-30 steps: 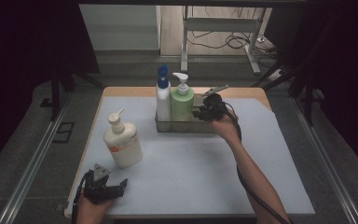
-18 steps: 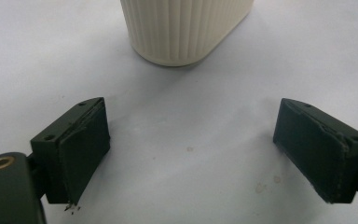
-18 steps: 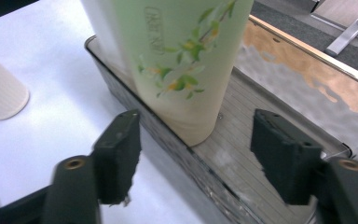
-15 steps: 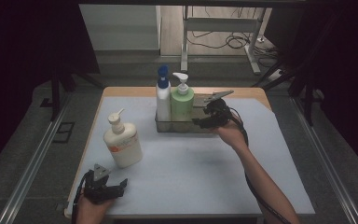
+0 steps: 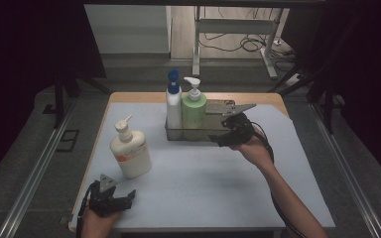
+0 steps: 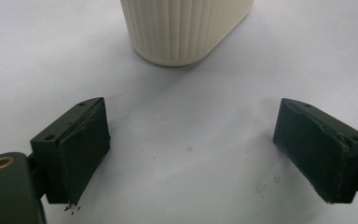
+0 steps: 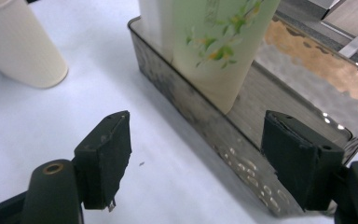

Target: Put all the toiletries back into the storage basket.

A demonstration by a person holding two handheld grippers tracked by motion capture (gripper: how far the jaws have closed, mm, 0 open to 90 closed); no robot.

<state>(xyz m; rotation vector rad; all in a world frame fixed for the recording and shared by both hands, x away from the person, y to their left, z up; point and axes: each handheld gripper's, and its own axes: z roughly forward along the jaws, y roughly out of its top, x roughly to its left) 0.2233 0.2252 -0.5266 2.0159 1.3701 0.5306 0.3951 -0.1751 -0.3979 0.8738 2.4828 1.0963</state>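
From the high view, my right gripper now sits at the near right corner of the metal tray, where a second ago it was up against the green pump bottle inside that tray; it has pulled back toward me and a little to the right, and its jaws have just been opening, with nothing between them now. The green pump bottle stands upright in the tray just beside the white bottle with the blue cap, both at the tray's left end, and neither has shifted since the earlier frames. The cream lotion bottle stands upright on the pale mat, left of the tray and well apart from it, unmoved. My left gripper rests at the near left edge of the table, in the same spot as before. In the left gripper view, its two black jaws are spread wide over the bare mat, gripping nothing, with the ribbed base of the cream lotion bottle standing just ahead of them. In the right gripper view, the jaws stand well apart and empty, straddling the tray's near wall; the green pump bottle stands inside the tray ahead, and the cream lotion bottle is off to the left.
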